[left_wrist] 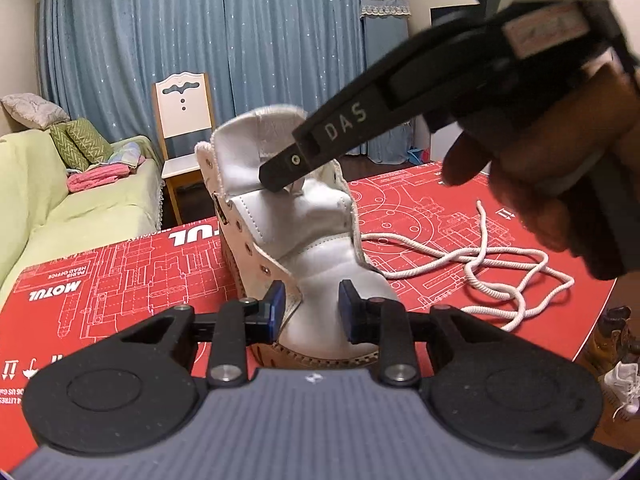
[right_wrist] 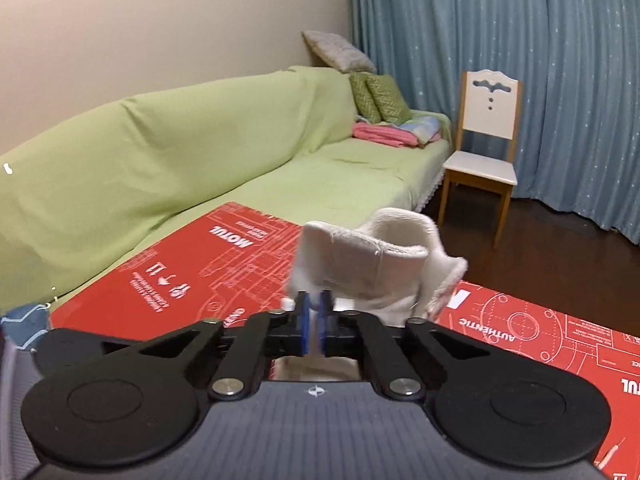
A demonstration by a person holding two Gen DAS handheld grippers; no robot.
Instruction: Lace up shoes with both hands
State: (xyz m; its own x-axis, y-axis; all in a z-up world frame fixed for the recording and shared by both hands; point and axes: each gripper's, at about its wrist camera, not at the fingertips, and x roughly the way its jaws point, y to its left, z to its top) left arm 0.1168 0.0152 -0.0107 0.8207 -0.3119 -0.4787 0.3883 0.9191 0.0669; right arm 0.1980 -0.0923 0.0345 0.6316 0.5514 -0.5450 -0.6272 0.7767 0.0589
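A white high-top shoe (left_wrist: 316, 240) stands on the red printed board (left_wrist: 120, 272), toe toward me, with no lace in its eyelets. My left gripper (left_wrist: 312, 306) is open, its blue pads on either side of the shoe's toe end, one pad against the left eyelet flap. My right gripper (right_wrist: 316, 322) is shut on the shoe's tongue (right_wrist: 360, 272), pinching its lower edge; in the left wrist view its black fingertip (left_wrist: 280, 172) reaches into the shoe's opening from the upper right. A loose white lace (left_wrist: 480, 264) lies tangled on the board to the right of the shoe.
A green-covered sofa (right_wrist: 200, 152) with cushions stands beyond the board, with a white wooden chair (right_wrist: 484, 140) and blue curtains (left_wrist: 200, 40) behind. More shoes (left_wrist: 616, 356) lie on the floor at the right, past the board's edge.
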